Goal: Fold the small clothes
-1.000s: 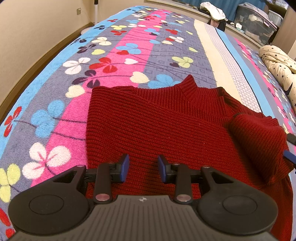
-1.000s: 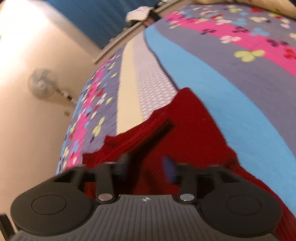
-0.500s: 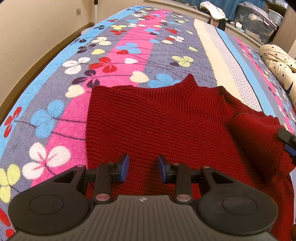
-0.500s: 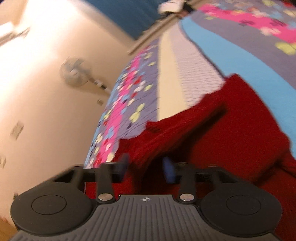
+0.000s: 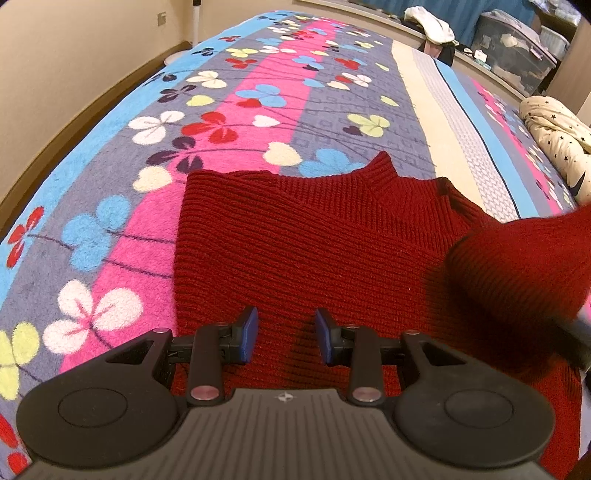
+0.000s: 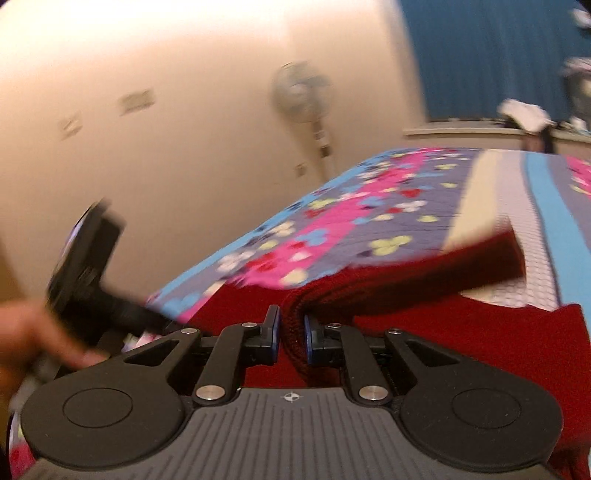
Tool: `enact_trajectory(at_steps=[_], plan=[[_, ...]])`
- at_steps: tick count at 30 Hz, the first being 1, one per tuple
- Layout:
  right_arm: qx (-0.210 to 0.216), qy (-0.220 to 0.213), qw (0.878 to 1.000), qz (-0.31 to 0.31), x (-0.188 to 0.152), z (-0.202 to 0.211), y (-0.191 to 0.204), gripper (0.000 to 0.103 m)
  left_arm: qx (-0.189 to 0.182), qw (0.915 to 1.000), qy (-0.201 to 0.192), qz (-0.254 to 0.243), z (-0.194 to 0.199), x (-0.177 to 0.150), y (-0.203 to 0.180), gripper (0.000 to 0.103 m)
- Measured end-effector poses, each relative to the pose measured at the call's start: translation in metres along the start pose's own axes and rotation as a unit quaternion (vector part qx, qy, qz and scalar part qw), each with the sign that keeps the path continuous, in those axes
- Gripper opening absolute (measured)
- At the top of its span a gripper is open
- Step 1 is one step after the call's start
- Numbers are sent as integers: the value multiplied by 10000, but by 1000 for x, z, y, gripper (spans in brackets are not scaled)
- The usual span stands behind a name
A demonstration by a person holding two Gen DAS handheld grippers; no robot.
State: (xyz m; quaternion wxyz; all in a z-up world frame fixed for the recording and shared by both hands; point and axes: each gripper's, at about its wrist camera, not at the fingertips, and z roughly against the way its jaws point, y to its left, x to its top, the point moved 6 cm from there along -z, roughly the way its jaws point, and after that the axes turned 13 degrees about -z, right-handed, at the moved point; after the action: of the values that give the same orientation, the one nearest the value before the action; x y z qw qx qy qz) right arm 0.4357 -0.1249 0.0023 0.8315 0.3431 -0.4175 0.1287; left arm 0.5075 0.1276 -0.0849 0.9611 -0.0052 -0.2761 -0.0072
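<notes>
A dark red ribbed knit sweater (image 5: pixel 314 240) lies flat on the flowered bedspread (image 5: pixel 258 92), collar pointing away. My left gripper (image 5: pixel 286 338) hovers open over its near hem, nothing between the blue pads. One sleeve (image 5: pixel 517 266) is lifted off the bed at the right, blurred. In the right wrist view my right gripper (image 6: pixel 293 332) is closing, its pads pressed on a fold of that red sleeve (image 6: pixel 406 273), which trails away above the sweater body (image 6: pixel 480 339). The left gripper's body (image 6: pixel 85 266) and a hand (image 6: pixel 22 339) show at the left there.
A cream star-patterned garment (image 5: pixel 554 136) lies at the bed's right side. White clothes (image 5: pixel 428 26) and storage boxes (image 5: pixel 517 66) stand past the far end. A standing fan (image 6: pixel 299 96) is by the wall; the bed's left edge runs along a beige wall.
The right gripper closed on the sleeve, rolled upright and lifted it off the bed, carrying it over the sweater. The left gripper has not moved.
</notes>
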Motion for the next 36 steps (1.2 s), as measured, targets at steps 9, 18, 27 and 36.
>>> enact_trajectory(at_steps=[9,18,27,36], plan=[[-11,495,9955,811,-23,-9,25,14,-5,10000,-6,77,1,1,4,38],[349,682,9929,910,-31,-6,35,15,7,9998,-8,216,2,2,10,38],[-94,136,9998,133,-2,3,8,46,110,9974,-167,695,10,5,29,38],[-2526,-809,9544,-1368,33,42,-98,53,389,9807,-654,1804,33,10,72,38]])
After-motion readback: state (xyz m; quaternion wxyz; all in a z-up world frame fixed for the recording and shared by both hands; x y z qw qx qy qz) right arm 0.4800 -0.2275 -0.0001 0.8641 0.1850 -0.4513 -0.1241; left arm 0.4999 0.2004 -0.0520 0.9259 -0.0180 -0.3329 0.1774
